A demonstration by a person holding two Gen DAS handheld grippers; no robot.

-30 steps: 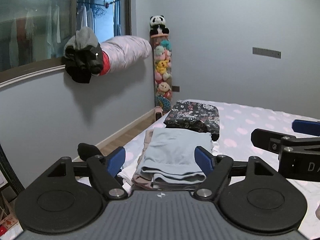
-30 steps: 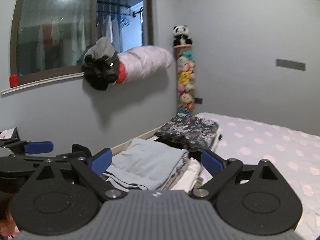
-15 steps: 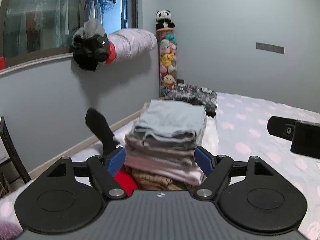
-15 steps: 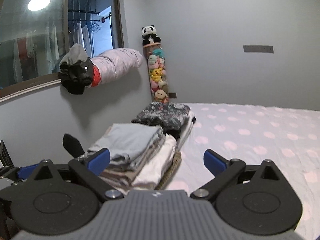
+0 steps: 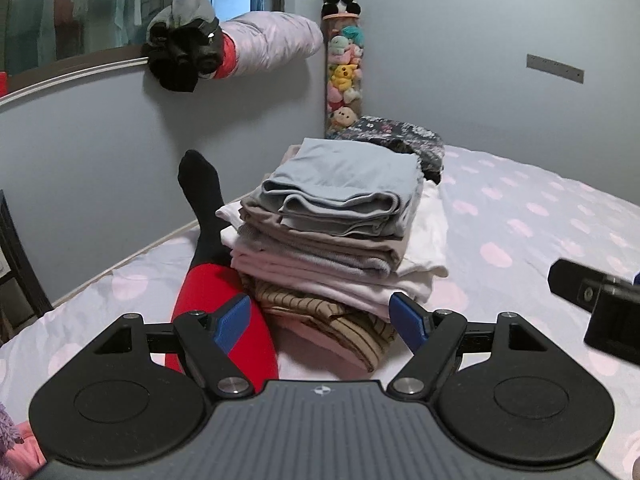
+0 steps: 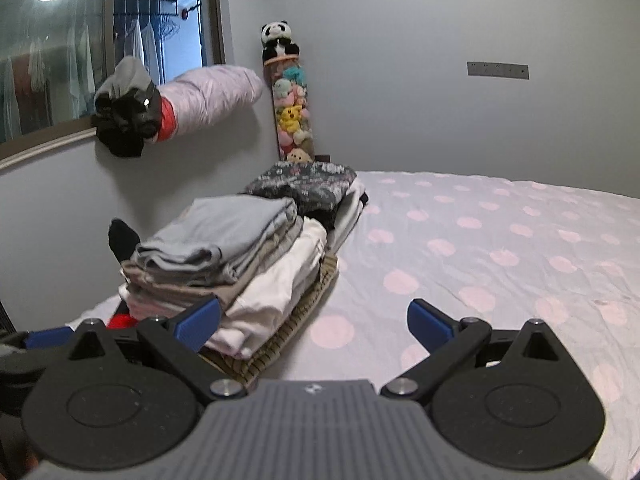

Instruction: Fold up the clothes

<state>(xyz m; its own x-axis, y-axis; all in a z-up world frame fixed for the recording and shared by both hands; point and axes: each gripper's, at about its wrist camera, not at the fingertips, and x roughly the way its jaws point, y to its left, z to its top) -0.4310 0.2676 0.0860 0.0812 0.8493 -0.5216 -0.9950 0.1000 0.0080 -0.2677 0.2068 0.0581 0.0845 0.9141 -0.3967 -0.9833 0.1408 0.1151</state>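
Left gripper [image 5: 320, 322] with its blue-tipped fingers [image 5: 232, 322] spread wide and empty, held low just in front of the stack of folded clothes [image 5: 336, 240]. The stack rests on the bed [image 5: 540, 220], near its left edge, on a sheet printed with pale pink dots. Top layer: a light blue folded garment [image 5: 344, 184]; below it, grey, beige and white layers; at the bottom, a brown striped garment [image 5: 336, 320]. Beyond the stack lies a second pile topped by a dark floral garment [image 5: 400, 136]. To the left of the stack, a person's leg in red trousers [image 5: 216, 312] and a black sock [image 5: 202, 188] extends along the bed edge.

Right gripper [image 6: 314, 320], fingers [image 6: 430, 322] likewise spread and holding nothing; its left finger overlaps the near corner of the stack, its right finger lies over bare sheet. Whether either touches cannot be told. At far left, part of the left gripper is visible.

Background: a tall tube of plush toys [image 6: 292, 116] topped by a panda [image 6: 278, 40] in the far corner; a rolled quilt [image 6: 208, 98] and dark bundle on the window ledge.
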